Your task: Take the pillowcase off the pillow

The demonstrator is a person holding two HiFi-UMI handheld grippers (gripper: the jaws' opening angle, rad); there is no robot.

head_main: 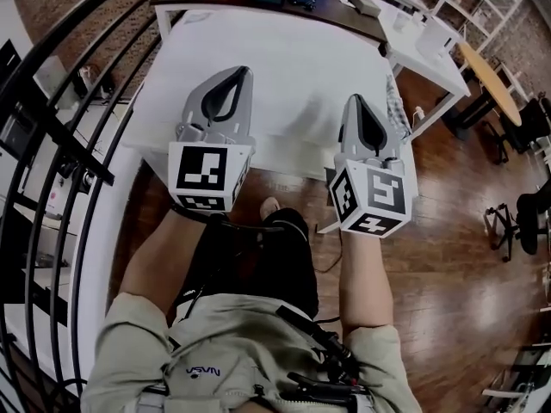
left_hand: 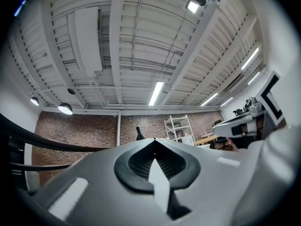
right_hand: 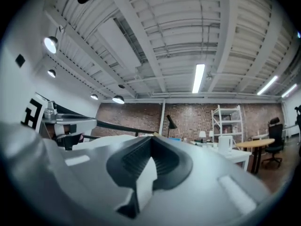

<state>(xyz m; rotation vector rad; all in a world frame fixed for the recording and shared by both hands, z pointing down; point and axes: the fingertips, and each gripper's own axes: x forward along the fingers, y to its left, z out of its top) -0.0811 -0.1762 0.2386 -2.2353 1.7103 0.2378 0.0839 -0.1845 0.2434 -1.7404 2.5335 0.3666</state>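
Note:
A large white pillow in its pillowcase (head_main: 288, 76) lies flat on the table in front of me in the head view. My left gripper (head_main: 234, 72) hovers over its near left part and my right gripper (head_main: 355, 100) over its near right edge, both pointing away from me. In the left gripper view the jaws (left_hand: 154, 139) are shut, with a strip of white fabric (left_hand: 158, 180) caught in the hollow between them. The right gripper (right_hand: 151, 136) is likewise shut on a strip of white fabric (right_hand: 142, 179). Both gripper views tilt up toward the ceiling.
A curved black railing (head_main: 69, 144) runs along the left. A dark table edge with boxes (head_main: 284, 7) lies beyond the pillow. To the right stand a white desk (head_main: 430, 58), a round wooden table (head_main: 491, 80) and a black office chair (head_main: 527, 222). A patterned cloth (head_main: 394, 101) shows at the pillow's right edge.

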